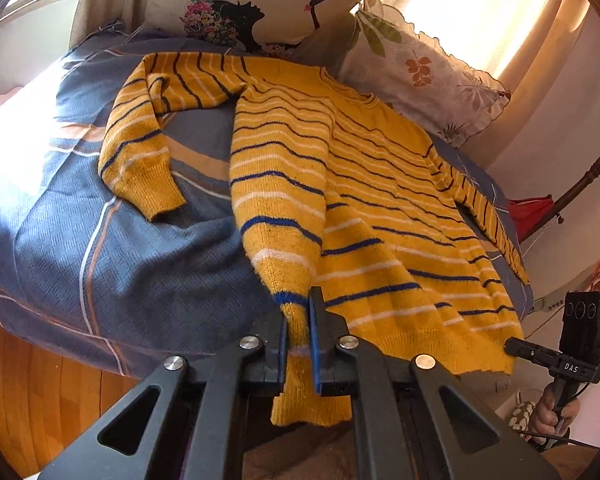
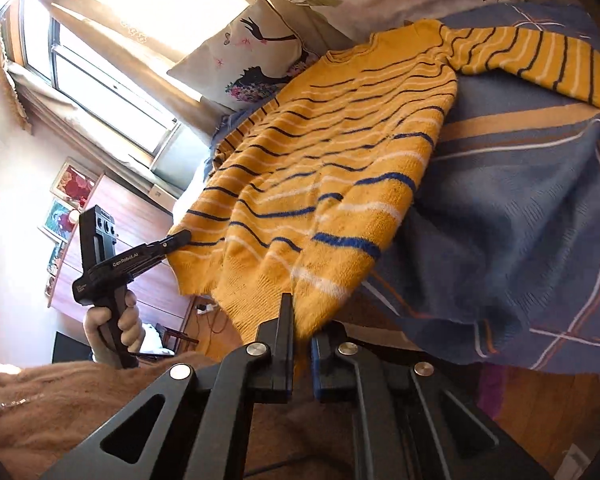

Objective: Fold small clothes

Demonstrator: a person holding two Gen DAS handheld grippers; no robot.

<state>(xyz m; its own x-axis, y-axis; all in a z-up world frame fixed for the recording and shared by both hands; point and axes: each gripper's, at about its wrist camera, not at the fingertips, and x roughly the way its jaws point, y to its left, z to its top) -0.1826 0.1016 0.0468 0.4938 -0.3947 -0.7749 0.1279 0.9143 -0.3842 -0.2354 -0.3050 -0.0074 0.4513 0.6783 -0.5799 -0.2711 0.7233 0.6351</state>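
The yellow striped sweater [image 1: 340, 184] lies spread on the bed [image 1: 52, 216]. The left gripper [image 1: 300, 320] pinches one hem corner; the right gripper [image 2: 302, 320] pinches the other. Only the right wrist view shows the window [image 2: 100, 80].

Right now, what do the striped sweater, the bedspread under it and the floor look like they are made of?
Sweater: fuzzy knit yarn, likely wool or acrylic; ribbed hem and visible stitches, matte. Bedspread: woven textile, probably cotton, with a raised basket-weave pattern, matte. Floor: wood or wood-look boards, grain lines and a slight sheen. Both grippers pinch the sweater's hem.
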